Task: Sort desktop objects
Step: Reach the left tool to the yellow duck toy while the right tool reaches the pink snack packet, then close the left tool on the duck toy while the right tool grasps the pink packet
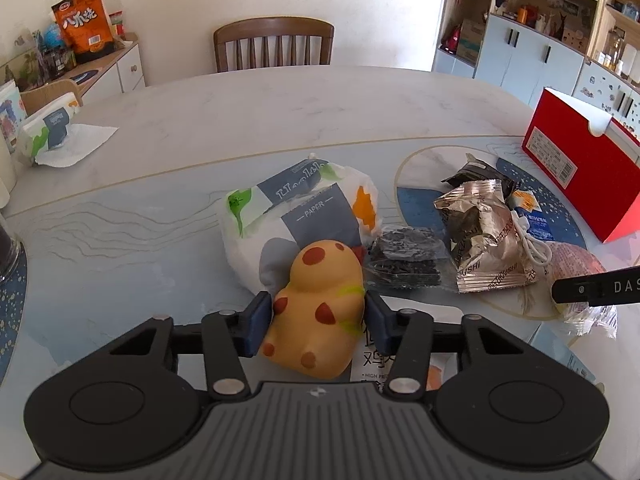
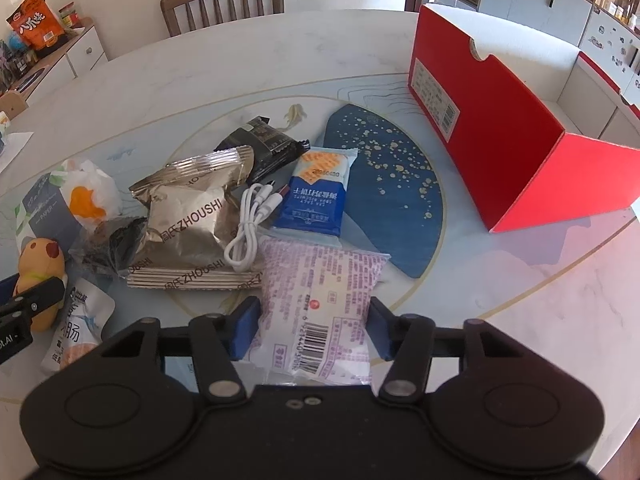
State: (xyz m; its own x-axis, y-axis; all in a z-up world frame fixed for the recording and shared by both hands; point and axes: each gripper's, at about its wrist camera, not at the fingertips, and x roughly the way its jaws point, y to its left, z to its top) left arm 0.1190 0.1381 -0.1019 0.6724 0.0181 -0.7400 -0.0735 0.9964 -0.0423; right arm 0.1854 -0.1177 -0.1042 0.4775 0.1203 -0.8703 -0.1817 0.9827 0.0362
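Note:
My left gripper (image 1: 318,322) is shut on a yellow spotted toy (image 1: 316,308), its blue pads pressed on both sides; the toy also shows at the far left of the right wrist view (image 2: 38,264). My right gripper (image 2: 314,328) is shut on a pink-and-white snack packet (image 2: 320,292) lying on the table. Ahead lie a gold snack bag (image 2: 188,216), a white cable (image 2: 250,232), a blue cracker packet (image 2: 318,196), a black packet (image 2: 266,144) and a dark seaweed pack (image 1: 404,264). A tissue pack (image 1: 300,216) sits behind the toy.
An open red box (image 2: 516,136) stands at the right on the round table (image 1: 280,108). A white pouch (image 2: 78,328) lies near the left gripper. A second tissue pack (image 1: 48,132) sits far left. A wooden chair (image 1: 274,44) stands behind the table.

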